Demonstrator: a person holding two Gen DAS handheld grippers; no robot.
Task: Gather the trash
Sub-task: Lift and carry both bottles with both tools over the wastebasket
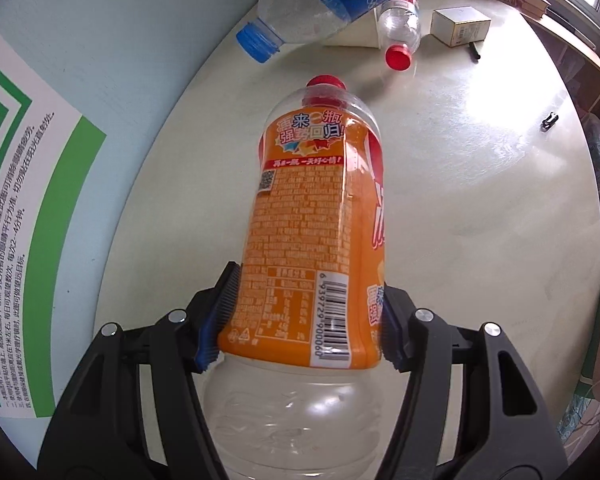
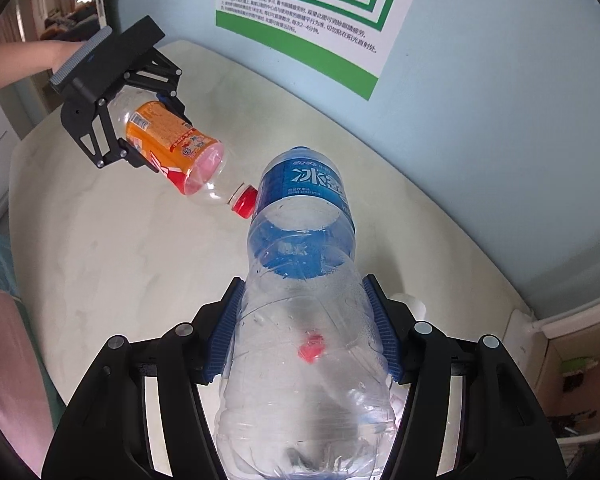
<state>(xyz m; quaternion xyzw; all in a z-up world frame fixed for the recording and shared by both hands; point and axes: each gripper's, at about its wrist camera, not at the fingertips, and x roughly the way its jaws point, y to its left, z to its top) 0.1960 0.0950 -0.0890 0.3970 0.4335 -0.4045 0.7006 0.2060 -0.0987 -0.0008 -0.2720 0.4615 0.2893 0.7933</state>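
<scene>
Left tongs [image 1: 306,316] pinching orange-label bottle [image 1: 312,216] at lower body, held aloft over tabletop [image 1: 480,200]. Right tongs [image 2: 306,332] pinching blue-label bottle [image 2: 300,280] mid-body, also lifted; its far end just beside orange bottle's red cap [image 2: 245,203], possibly touching. Keep squeeze steady, bottles apart, carry both level to bin. Third clear bottle [image 1: 400,28] lies far on tabletop.

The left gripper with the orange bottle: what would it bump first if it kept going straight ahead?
Probably the small red-capped bottle lying on the table, though the blue-label bottle hangs close; depth is unclear.
</scene>
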